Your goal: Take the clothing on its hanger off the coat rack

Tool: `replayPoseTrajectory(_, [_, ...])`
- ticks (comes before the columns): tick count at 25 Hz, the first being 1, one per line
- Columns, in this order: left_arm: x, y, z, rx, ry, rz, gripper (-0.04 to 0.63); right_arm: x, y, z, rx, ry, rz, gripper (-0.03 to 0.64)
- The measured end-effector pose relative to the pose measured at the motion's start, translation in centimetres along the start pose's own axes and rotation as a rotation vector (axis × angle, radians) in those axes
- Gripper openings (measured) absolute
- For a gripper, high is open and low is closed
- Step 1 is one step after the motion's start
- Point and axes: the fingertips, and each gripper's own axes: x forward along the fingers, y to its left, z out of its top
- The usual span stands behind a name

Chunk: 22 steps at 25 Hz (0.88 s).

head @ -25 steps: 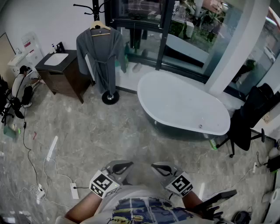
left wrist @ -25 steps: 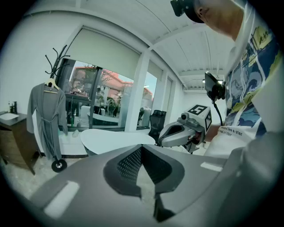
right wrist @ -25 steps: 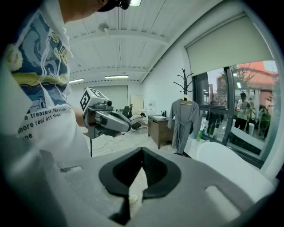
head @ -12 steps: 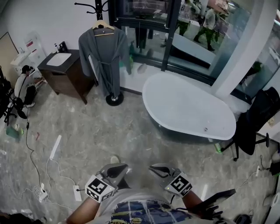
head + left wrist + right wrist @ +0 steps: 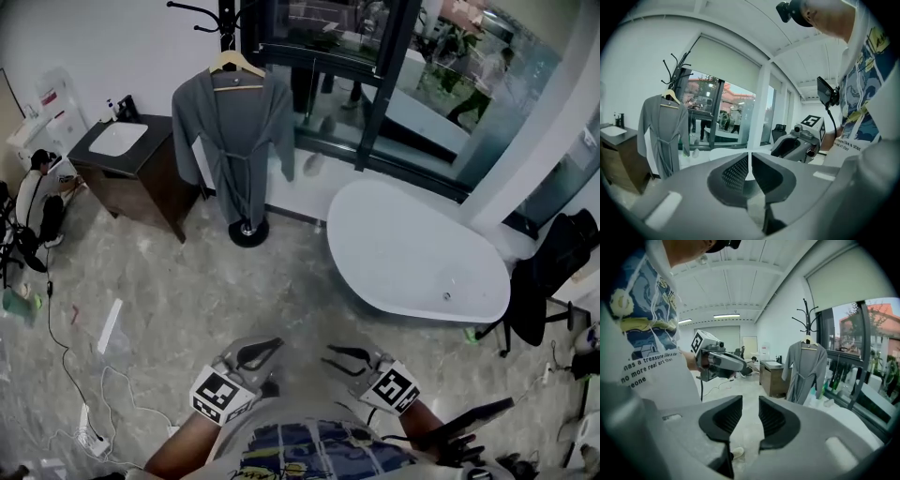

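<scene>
A grey robe [image 5: 234,141] hangs on a pale wooden hanger [image 5: 236,64] from the black coat rack [image 5: 225,14] by the window. It also shows far off as the robe [image 5: 663,131] in the left gripper view and the robe [image 5: 804,371] in the right gripper view. Both grippers are held low and close to the person's body, far from the rack. My left gripper [image 5: 267,349] [image 5: 749,164] is shut with nothing in it. My right gripper [image 5: 333,359] [image 5: 750,413] is open; its jaws have just been opening and nothing is between them.
A white bathtub [image 5: 417,253] stands to the right of the rack, a dark vanity with a sink [image 5: 127,155] to its left. A black chair [image 5: 548,281] is at the far right. Cables and a power strip [image 5: 89,436] lie on the floor at left, near a seated person [image 5: 37,197].
The rack and robe have come nearer as the person walks toward them, both grippers carried along. The right gripper's jaws have parted from shut.
</scene>
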Motion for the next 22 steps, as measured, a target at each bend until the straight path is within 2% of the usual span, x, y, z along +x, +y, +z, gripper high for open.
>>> replayPoseTrajectory(5, [-3.1,9.6,1.6,0.005,0.007,0.045,0.028,8.5,-4.1,5.4,-0.044,-0.028,0.03,0.117])
replayPoseTrajectory(10, [-4.8,14.6,1.8,-0.031,-0.015,0.098,0.028,13.4,-9.3,8.2,-0.089,-0.005,0.049,0.118])
replayPoseTrajectory(15, [-5.4,19.1,2.7,-0.063,-0.027,0.133,0.032,17.3,-17.6,11.6,-0.164,0.016,0.028,0.124])
replayPoseTrajectory(22, [-3.9,27.0,5.2,-0.081,-0.057,0.269,0.031,22.9,-33.2,16.6,-0.26,0.024,-0.004,0.153])
